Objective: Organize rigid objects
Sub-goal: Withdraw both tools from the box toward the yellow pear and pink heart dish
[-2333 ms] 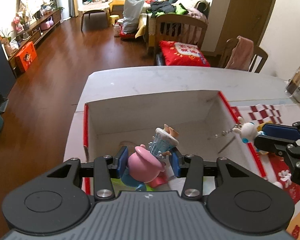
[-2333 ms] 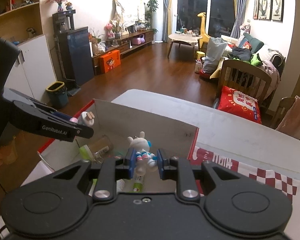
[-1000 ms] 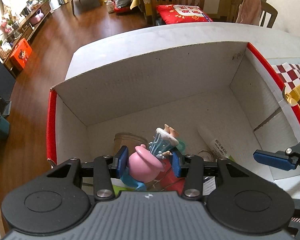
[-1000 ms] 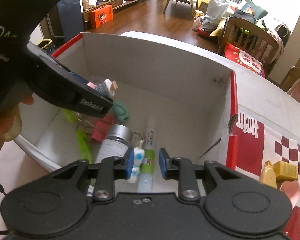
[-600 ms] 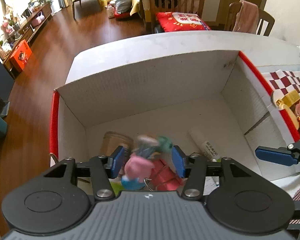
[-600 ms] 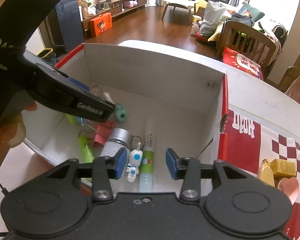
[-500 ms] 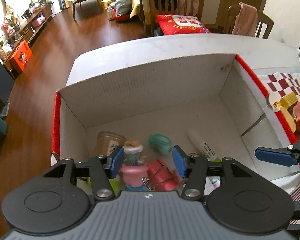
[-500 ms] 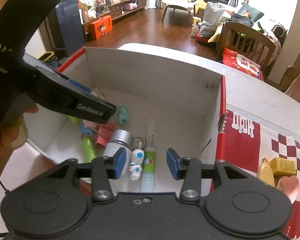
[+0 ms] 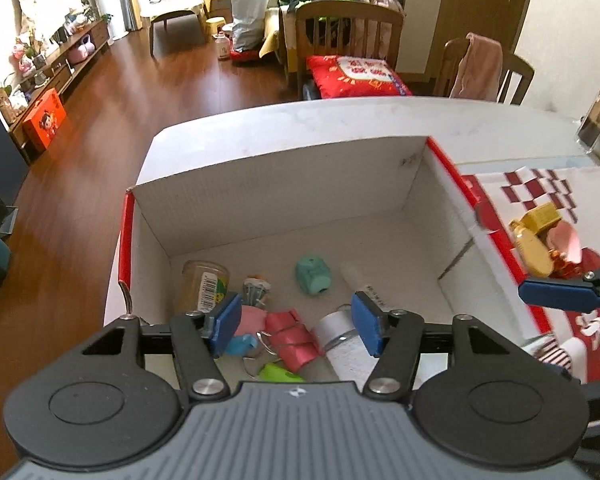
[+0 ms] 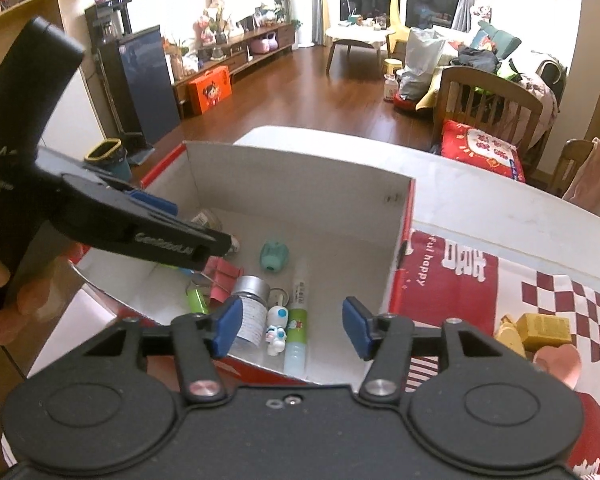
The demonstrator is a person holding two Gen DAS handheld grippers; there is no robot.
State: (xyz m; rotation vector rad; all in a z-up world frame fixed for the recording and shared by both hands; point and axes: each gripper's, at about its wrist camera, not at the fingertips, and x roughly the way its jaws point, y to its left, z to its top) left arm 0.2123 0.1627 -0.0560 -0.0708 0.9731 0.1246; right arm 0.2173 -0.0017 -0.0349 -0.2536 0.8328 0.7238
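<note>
A white cardboard box with red edges (image 9: 280,184) (image 10: 300,178) stands on the table. Inside lie a pink figure (image 9: 249,318), red clips (image 9: 290,336), a teal toy (image 9: 313,278) (image 10: 274,256), a jar (image 9: 204,286), a white bottle (image 9: 338,332) (image 10: 252,304), a green-capped tube (image 10: 298,320) and a small astronaut figure (image 10: 277,330). My left gripper (image 9: 296,326) is open and empty above the box's near side. My right gripper (image 10: 292,326) is open and empty above the box's near right corner.
A yellow block (image 9: 542,213) (image 10: 544,330), a yellow piece (image 9: 534,250) and a pink heart shape (image 10: 558,364) lie on the red-and-white cloth (image 10: 460,272) right of the box. Chairs (image 9: 348,36) stand beyond the table's far edge.
Both grippers opened and let go: the pink figure and the astronaut figure now lie in the box. Both grippers have risen and pulled back from the box.
</note>
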